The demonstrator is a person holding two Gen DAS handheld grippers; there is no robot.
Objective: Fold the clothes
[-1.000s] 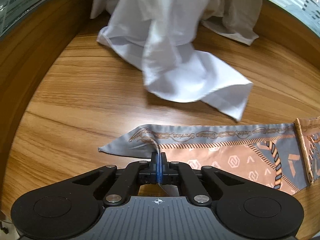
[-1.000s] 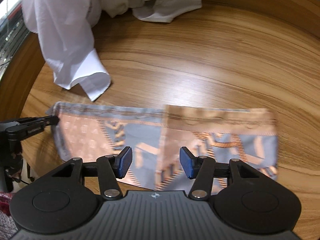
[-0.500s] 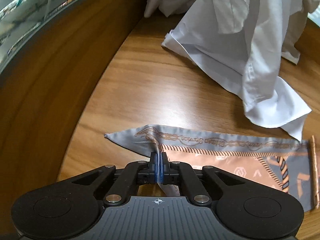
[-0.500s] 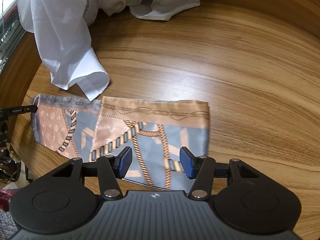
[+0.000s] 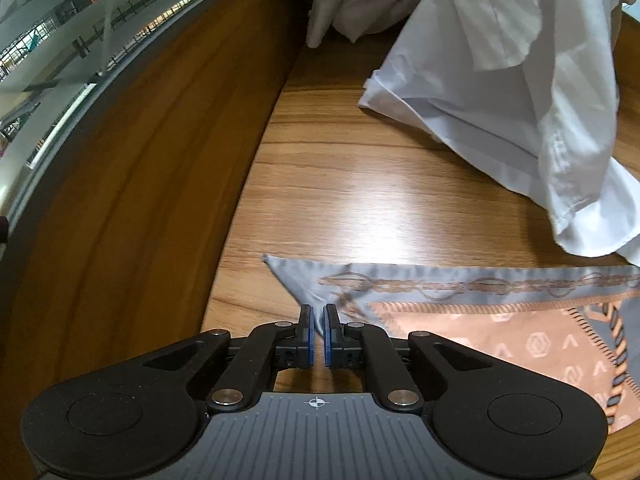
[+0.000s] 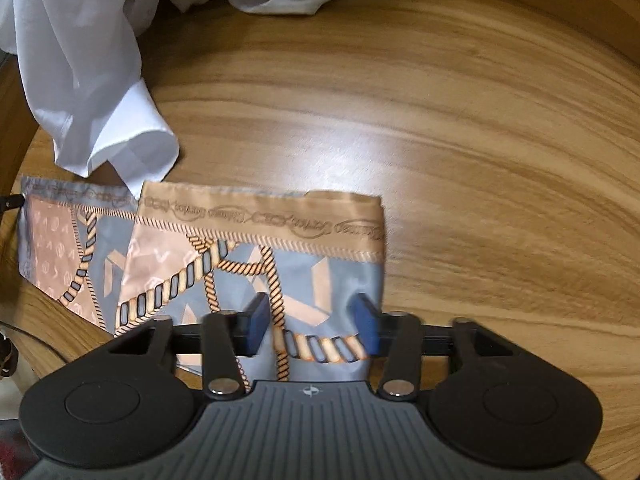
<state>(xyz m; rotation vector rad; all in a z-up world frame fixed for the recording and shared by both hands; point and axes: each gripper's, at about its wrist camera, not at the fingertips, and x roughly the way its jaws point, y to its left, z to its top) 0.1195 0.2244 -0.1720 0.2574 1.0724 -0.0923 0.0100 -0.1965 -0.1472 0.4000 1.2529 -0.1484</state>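
Your left gripper (image 5: 317,320), fingers narrowly parted, straddles the scarf (image 5: 460,312) corner near the desk (image 5: 360,200) edge; right gripper (image 6: 312,320) gapes wide over the scarf's folded end, bare desk beyond it.

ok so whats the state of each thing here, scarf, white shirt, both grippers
scarf: flat on the table, right part folded over the left
white shirt: crumpled, unfolded, cuff beside the scarf
left gripper: jaws slightly apart around the scarf's corner
right gripper: jaws wide open over the scarf
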